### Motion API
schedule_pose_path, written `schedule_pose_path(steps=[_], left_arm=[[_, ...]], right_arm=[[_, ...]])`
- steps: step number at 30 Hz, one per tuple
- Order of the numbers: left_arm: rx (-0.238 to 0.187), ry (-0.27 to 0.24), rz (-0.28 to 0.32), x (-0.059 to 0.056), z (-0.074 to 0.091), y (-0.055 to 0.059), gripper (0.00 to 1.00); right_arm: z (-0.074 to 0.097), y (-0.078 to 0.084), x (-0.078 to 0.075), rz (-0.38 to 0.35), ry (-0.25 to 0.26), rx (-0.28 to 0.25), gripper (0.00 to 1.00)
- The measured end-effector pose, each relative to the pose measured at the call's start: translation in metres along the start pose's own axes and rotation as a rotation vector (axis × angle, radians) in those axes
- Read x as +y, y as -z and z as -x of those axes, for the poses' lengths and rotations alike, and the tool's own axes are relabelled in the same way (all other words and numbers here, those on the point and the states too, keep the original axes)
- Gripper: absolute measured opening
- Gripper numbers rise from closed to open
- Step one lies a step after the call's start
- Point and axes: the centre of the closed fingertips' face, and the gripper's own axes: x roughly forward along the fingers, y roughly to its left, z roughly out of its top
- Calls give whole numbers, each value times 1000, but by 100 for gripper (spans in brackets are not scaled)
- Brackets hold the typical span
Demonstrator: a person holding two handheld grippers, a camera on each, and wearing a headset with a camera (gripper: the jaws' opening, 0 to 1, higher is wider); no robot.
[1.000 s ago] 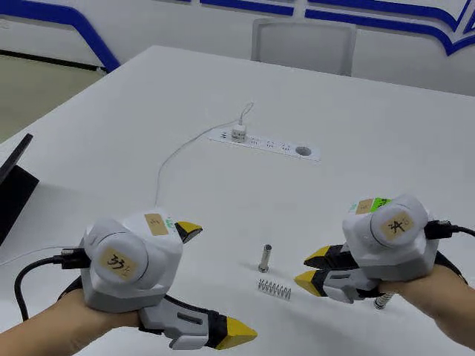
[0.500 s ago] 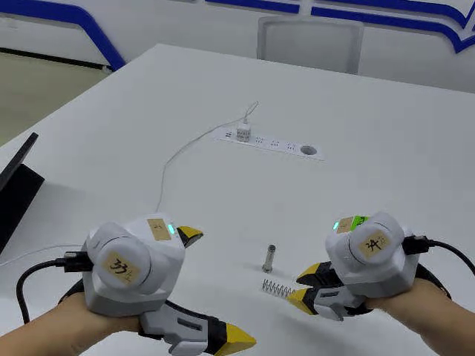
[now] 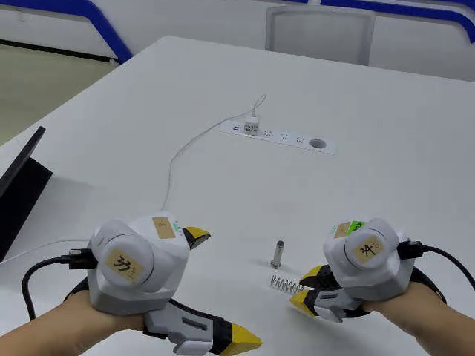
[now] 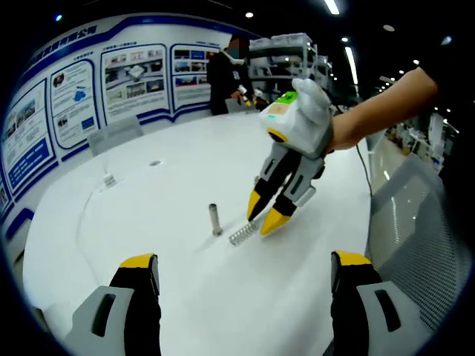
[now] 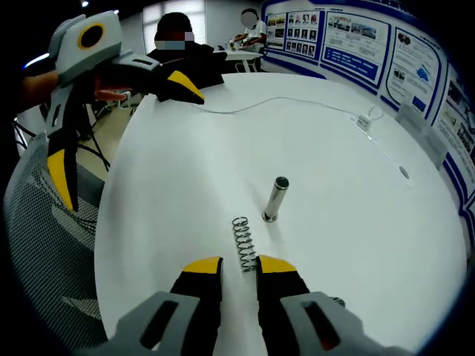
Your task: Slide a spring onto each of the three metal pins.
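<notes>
The spring (image 5: pixel 243 242) lies flat on the white tabletop (image 3: pixel 223 148), just near of the one metal pin (image 5: pixel 273 199) you can see, which stands upright on its base. Spring and pin are close together but apart, and the spring's far end points toward the foot of the pin.

Your right tool (image 5: pixel 240 267) is low over the tabletop with its yellow tips at the spring's near end. Its jaws stand narrowly apart, and that end of the spring sits in the gap, closer to the right-hand tip. From the right gripper view it may be brushing that tip, but you cannot tell for sure. The jaws are not clamped on it.

Your left tool (image 3: pixel 223 289) is at the near left, well apart from the spring and pin. Its jaws are spread wide and nothing is between them.

Farther off, a white power strip (image 3: pixel 286 139) lies on the tabletop with a small plug (image 3: pixel 253 126) in its left end, and a thin white cable (image 3: pixel 178 159) curves from it back toward the near left. A dark screen (image 3: pixel 18 193) stands at the left edge, and a grey chair (image 3: pixel 319 33) sits behind the far side.
</notes>
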Motion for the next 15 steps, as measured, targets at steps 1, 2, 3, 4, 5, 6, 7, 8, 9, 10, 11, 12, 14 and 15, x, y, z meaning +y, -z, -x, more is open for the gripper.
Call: schedule_pose_path(steps=[1,2,3,4,5,6,7,8,9,10,11,12,14,15], left_arm=[[2,2,2,0,0,1,98],[3,4,3,-1,0,1,97],[4,5,3,-1,0,1,97],[5,6,2,-1,-1,2,97],[6,7,2,-1,-1,2,97],[7,8,4,-1,-1,3,97],[7,9,5,-1,-2,3,97],[7,9,5,-1,-2,3,97],[7,11,5,-1,-2,3,97],[7,11,5,-1,-2,3,97],[7,10,5,-1,-2,3,97],[7,11,7,-1,-2,3,97],[5,12,10,0,-3,2,97],[6,12,10,-1,-3,2,97]], right_arm=[[-1,0,-1,3,1,3,19],[-1,1,-1,3,1,4,19],[-2,1,-1,2,1,4,18],[-3,1,-1,1,2,5,18],[-4,1,-2,5,2,6,18],[-5,1,-2,15,5,9,17],[-6,2,-3,16,5,11,16],[-6,2,-2,17,4,12,16],[-7,2,-2,13,1,13,16],[-7,2,-2,14,1,13,16],[-8,3,-2,17,1,20,16],[-9,4,-3,18,2,25,16],[-10,8,-2,22,-2,37,15],[-10,10,-2,25,-7,45,14]])
